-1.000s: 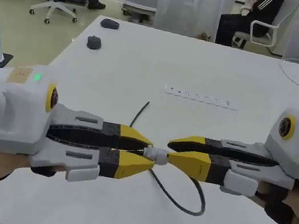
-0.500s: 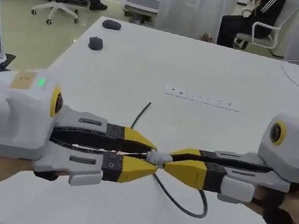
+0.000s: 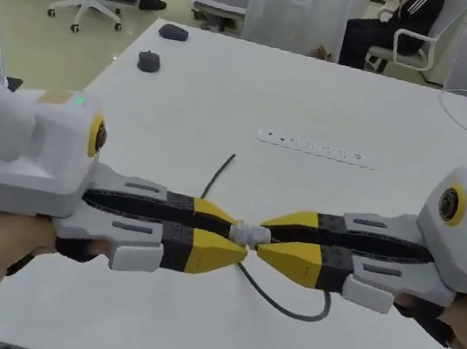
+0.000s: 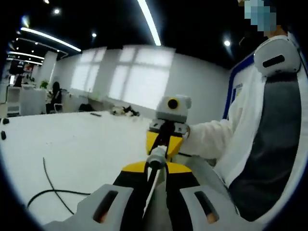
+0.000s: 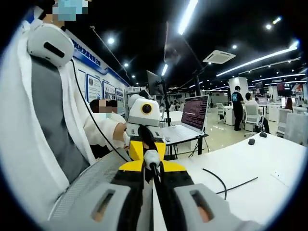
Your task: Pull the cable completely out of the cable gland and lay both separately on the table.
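Yellow-tipped jaws meet nose to nose over the near edge of the table (image 3: 188, 329): the left gripper (image 3: 239, 234) clamps the white cable gland (image 3: 249, 231), the right gripper (image 3: 261, 237) pinches the black cable (image 3: 283, 305) right beside it. The cable loops onto the table beneath. Beyond lies a power strip (image 3: 315, 150); two mice (image 3: 148, 62) sit near the far left corner.

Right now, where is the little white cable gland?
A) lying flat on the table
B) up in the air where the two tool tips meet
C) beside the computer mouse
B: the cable gland sits where the tips of the left tool and the right tool meet, above the table, with the cable drooping below.
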The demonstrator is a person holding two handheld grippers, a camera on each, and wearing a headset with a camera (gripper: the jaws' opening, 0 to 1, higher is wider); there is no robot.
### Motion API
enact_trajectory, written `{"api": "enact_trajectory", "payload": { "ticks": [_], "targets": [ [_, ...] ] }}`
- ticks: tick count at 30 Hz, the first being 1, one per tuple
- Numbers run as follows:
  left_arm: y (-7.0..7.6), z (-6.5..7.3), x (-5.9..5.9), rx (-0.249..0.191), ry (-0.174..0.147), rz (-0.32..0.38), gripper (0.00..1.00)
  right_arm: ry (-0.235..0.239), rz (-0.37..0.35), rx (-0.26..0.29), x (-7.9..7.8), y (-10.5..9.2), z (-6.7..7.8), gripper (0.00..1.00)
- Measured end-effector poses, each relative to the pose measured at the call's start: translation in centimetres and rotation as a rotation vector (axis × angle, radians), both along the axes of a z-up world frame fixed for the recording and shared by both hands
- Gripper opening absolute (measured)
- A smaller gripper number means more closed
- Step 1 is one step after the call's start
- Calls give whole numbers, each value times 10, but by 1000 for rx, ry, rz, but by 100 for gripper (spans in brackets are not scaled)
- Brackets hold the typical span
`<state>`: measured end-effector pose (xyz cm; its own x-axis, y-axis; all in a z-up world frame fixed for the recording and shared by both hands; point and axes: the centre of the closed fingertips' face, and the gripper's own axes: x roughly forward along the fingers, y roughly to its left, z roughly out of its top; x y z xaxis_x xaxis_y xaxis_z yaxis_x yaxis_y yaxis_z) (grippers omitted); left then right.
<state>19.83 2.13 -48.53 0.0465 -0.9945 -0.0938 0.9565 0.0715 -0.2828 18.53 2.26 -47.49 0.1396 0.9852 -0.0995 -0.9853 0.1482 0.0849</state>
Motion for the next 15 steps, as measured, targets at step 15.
{"api": "enact_trajectory", "payload": {
  "ticks": [15],
  "targets": [
    [-6,22,-5,-51,-388,35,16,512,26,93,4,-9,1,10]
  ]
}}
